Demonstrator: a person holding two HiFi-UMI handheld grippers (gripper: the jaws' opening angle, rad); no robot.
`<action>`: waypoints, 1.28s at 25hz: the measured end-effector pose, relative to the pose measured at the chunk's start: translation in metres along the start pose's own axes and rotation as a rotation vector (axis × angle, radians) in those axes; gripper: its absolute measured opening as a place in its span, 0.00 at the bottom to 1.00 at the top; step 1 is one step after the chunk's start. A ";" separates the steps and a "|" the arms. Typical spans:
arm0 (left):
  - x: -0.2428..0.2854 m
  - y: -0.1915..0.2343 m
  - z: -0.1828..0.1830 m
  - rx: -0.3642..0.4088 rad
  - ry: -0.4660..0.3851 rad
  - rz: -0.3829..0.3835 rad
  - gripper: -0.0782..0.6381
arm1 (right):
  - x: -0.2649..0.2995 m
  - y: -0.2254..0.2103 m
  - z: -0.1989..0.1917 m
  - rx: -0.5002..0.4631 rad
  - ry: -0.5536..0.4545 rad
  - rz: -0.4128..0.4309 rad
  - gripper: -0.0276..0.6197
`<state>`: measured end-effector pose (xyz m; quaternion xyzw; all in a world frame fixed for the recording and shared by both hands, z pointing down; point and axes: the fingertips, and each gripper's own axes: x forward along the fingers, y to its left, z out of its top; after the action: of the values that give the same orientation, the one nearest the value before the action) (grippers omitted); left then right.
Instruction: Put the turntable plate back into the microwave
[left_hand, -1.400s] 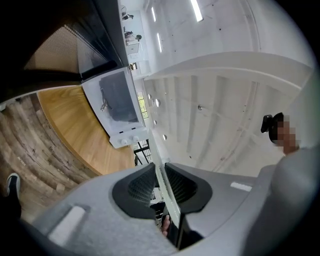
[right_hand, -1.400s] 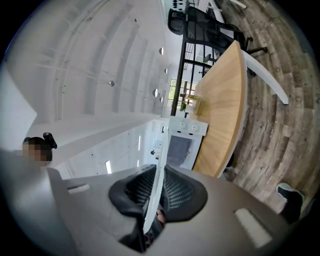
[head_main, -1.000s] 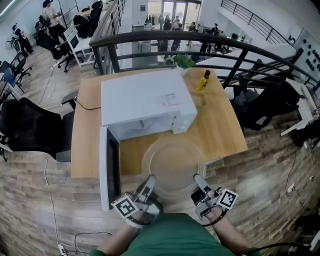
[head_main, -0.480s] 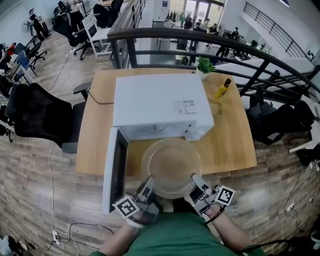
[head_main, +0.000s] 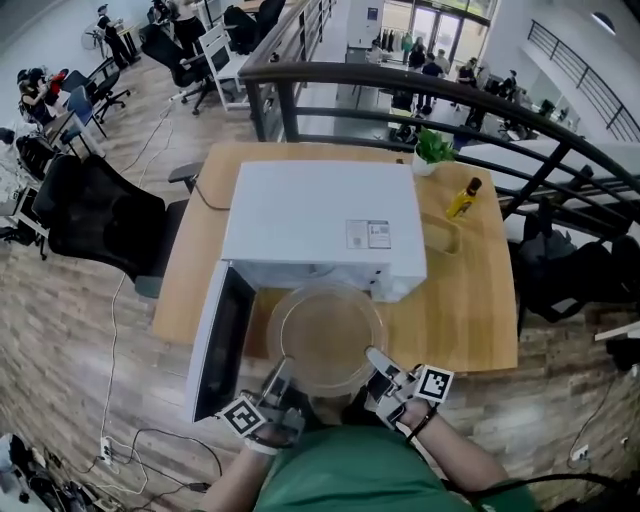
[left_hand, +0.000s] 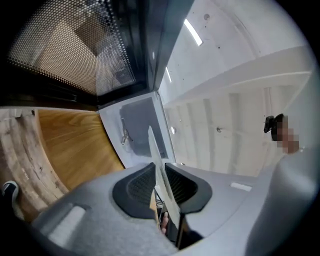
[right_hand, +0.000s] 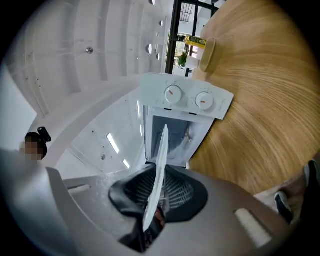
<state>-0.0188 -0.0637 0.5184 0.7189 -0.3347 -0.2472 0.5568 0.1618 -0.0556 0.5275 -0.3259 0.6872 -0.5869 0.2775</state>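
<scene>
The clear glass turntable plate (head_main: 325, 335) hangs level in front of the white microwave (head_main: 318, 228), its far edge at the open cavity mouth. My left gripper (head_main: 283, 367) is shut on the plate's near left rim, and my right gripper (head_main: 374, 356) is shut on its near right rim. In the left gripper view the plate (left_hand: 159, 165) runs edge-on between the dark pads, with the cavity behind. In the right gripper view the plate (right_hand: 160, 165) is pinched the same way, below the microwave's two dials (right_hand: 186, 96).
The microwave door (head_main: 220, 338) stands open to the left of the plate. On the wooden table (head_main: 460, 300) behind are a yellow bottle (head_main: 462, 199), a glass beside it and a small plant (head_main: 432, 150). A black railing runs behind the table; an office chair (head_main: 100, 220) stands left.
Both grippers have carried the plate forward toward the microwave opening and slightly down. The head view has shifted so the microwave sits nearer the centre.
</scene>
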 end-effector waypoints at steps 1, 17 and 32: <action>0.001 0.002 -0.001 0.003 -0.013 0.009 0.20 | 0.002 -0.002 0.003 -0.001 0.013 0.003 0.12; 0.035 0.044 0.010 0.044 -0.085 0.067 0.21 | 0.038 -0.050 0.032 -0.007 0.075 -0.019 0.13; 0.052 0.107 0.043 0.028 -0.071 0.119 0.21 | 0.084 -0.097 0.036 -0.038 0.067 -0.066 0.13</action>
<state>-0.0378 -0.1469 0.6118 0.6963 -0.3994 -0.2343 0.5484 0.1474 -0.1529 0.6174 -0.3338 0.6961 -0.5931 0.2288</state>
